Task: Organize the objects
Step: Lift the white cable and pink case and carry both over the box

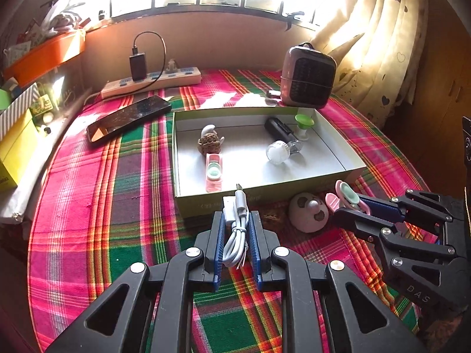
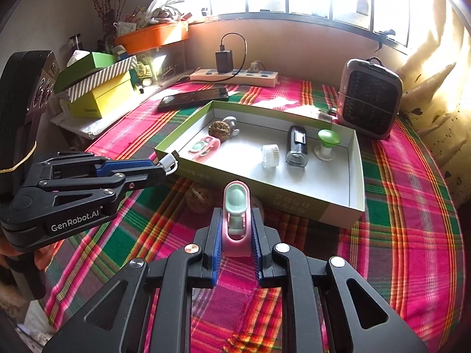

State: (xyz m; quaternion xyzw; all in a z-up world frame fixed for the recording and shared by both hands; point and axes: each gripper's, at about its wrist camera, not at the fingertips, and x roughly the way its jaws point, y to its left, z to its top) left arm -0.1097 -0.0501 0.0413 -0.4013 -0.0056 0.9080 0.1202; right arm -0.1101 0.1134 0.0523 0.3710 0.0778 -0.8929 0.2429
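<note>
Left gripper (image 1: pixel 237 226) jaws clamped on coiled white cable (image 1: pixel 235 229), right gripper (image 2: pixel 237 229) jaws clamped on pink clip (image 2: pixel 235 220), both just short of the box (image 2: pixel 356 176) on bench; carry step, next: over near wall, release inside

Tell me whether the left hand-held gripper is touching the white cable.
Touching. The left wrist view shows the left hand-held gripper shut on the coiled white cable, both blue pads pressed against its sides.
</note>
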